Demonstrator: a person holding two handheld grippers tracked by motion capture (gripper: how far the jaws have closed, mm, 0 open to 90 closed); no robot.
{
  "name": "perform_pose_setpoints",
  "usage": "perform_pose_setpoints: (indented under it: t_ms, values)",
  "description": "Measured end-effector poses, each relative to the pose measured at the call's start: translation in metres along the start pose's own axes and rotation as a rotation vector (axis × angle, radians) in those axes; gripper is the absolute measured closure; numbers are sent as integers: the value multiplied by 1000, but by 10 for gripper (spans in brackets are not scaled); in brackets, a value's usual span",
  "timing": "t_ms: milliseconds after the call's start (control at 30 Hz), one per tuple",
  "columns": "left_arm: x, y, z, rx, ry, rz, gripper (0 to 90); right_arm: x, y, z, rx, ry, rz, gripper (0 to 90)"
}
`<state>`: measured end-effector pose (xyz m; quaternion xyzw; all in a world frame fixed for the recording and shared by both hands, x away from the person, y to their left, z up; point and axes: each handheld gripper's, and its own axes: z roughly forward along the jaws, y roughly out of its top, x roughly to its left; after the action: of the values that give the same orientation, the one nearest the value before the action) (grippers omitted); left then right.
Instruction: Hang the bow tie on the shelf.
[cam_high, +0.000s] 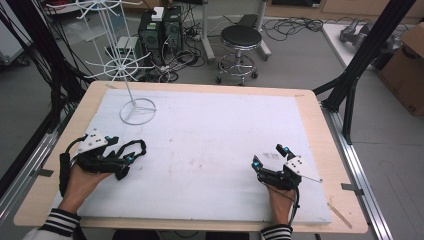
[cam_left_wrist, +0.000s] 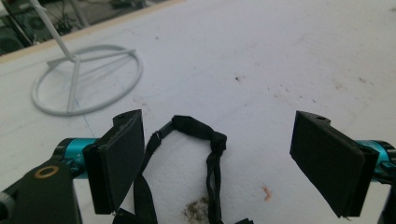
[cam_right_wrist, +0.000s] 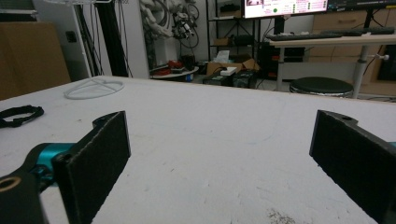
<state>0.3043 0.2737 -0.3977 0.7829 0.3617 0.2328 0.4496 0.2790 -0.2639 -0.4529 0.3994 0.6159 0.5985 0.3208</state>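
Nearest the lens in the left gripper view: two black padded jaws standing wide apart, nothing between the pads, with a thin black fabric strap loop (cam_left_wrist: 196, 140) lying flat on the white foam sheet (cam_left_wrist: 261, 56) just ahead of them. Left gripper (cam_high: 131, 161) resting low near the left edge of the bench, close to its near-left corner, strap loop (cam_high: 134, 148) touching or nearly touching its jaw tips. Right gripper (cam_high: 270, 157) set down towards the near-right corner, jaws likewise spread wide and holding nothing, well apart from the strap.

Likely handling of the strap: very light, soft and limp, no stiffness to speak of, apt to sag and fold once lifted; not fragile, not slippery against the rubbery pads. Best hold probably across the knotted, thicker bunch at the loop's right bend, or a pinch over a single strand where it rises off the foam.

Loop drawn out into a narrow arch, long axis running away from the left gripper towards the far edge, closed bend pointing outward, open ends trailing back under the jaws.

White wire display stand (cam_high: 137, 111) standing near the far-left corner on its ring base, well apart from both grippers
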Motion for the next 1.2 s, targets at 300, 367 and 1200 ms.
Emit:
perform_pose_setpoints:
  t_ms: [300, 367, 1200]
  values:
    - [7, 4, 11, 217, -76, 57, 216, -1, 0, 0, -8, -2, -6, 40]
    - [6, 5, 13, 242, -73, 67, 219, -1, 0, 0, -8, 1, -7, 38]
    - [1, 13, 37, 502, -11, 76, 515, -1, 0, -1, -10, 0, 6, 37]
